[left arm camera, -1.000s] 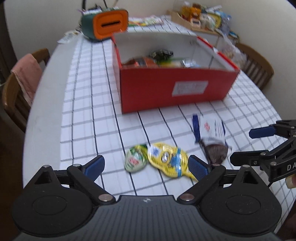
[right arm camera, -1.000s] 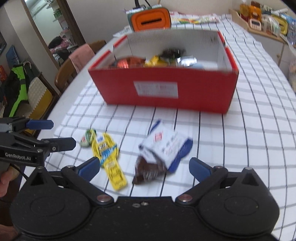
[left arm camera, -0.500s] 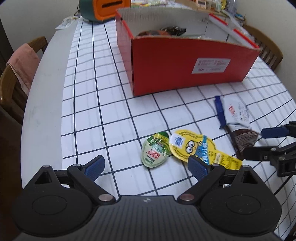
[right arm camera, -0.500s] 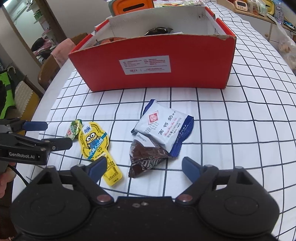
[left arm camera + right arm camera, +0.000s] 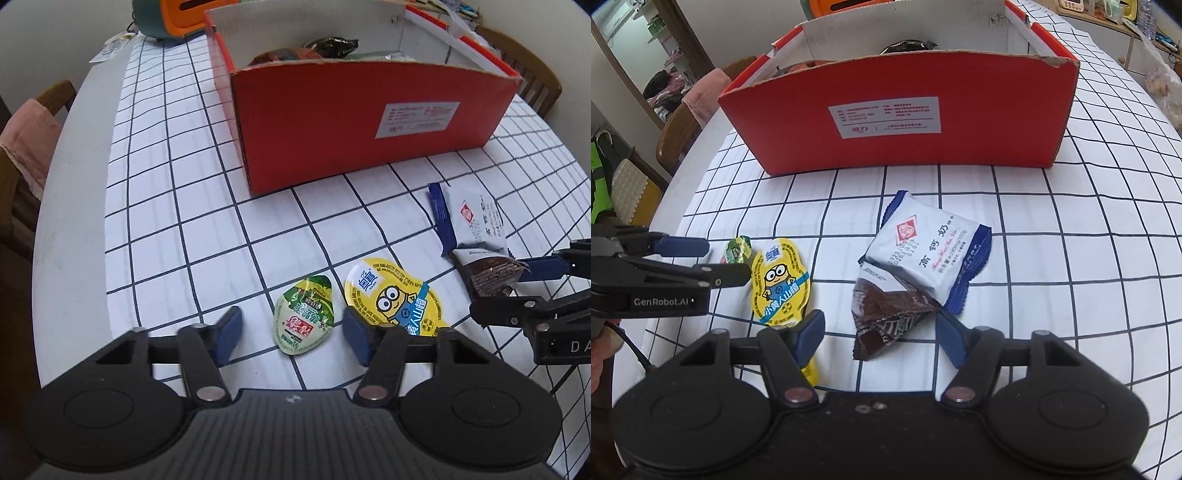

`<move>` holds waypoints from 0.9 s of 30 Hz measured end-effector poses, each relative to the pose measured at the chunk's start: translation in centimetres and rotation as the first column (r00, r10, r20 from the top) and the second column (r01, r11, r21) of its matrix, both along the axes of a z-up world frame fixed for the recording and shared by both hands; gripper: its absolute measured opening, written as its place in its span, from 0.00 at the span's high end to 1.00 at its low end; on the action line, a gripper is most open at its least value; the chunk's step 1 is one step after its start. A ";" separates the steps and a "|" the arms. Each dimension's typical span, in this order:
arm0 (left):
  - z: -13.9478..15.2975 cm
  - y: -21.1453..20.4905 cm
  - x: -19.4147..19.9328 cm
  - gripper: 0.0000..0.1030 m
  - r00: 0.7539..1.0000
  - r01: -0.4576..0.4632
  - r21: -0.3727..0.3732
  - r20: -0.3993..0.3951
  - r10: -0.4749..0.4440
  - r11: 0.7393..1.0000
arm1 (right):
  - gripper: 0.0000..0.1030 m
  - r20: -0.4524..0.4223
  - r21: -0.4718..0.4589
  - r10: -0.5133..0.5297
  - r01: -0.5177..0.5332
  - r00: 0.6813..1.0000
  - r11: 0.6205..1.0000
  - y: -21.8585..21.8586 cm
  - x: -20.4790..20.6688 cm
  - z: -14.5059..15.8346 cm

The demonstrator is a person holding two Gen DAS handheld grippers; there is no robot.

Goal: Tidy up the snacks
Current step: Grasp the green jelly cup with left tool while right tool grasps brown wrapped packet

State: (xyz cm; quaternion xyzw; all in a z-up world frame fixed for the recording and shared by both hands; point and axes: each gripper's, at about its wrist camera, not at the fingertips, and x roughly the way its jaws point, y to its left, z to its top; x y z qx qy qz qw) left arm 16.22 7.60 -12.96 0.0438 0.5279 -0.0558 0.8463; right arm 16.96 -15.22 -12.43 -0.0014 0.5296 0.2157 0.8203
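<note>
Snacks, four in number, are laid out on the checked tablecloth (image 5: 177, 206) near its front edge, in front of the red box (image 5: 351, 122). From left to right: a green jelly cup (image 5: 304, 321) is framed by the left gripper (image 5: 290, 338), whose fingers are spread wide on either side of it without contact; a yellow Minion packet (image 5: 393, 297) lies just beside the cup, its left edge hidden behind the inner blue pad of that gripper; a brown chocolate wrapper (image 5: 886, 314) is partly overlapped by a white-and-blue biscuit pack (image 5: 929, 251). The right gripper (image 5: 881, 338) is held open around the near end of the brown wrapper, nothing being grasped. Further snacks are seen inside the red box, toward the back of the table. An orange-and-green container (image 5: 173, 14) is placed at the far left corner.
</note>
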 end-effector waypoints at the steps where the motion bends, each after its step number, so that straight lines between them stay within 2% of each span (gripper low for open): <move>1: -0.2 0.0 0.0 0.54 1.000 0.001 0.003 -0.007 -0.001 1.000 | 0.43 0.004 -0.004 0.001 -0.001 1.000 1.000 0.1 0.0 0.0; 6: -0.3 -0.1 -0.2 0.66 1.000 0.018 -0.009 -0.003 -0.018 1.000 | 0.53 0.022 -0.018 0.007 -0.006 1.000 1.000 0.2 -0.2 0.0; 11: -0.2 -0.1 -0.4 0.68 1.000 0.018 -0.020 0.005 -0.018 1.000 | 0.64 0.024 -0.003 -0.003 0.003 1.000 1.000 -0.2 -0.2 0.1; 27: 1.0 1.4 -3.2 0.68 0.996 -0.088 -0.117 0.017 0.091 0.989 | 0.77 0.055 0.042 -0.006 0.003 0.998 0.999 -1.5 -1.3 1.3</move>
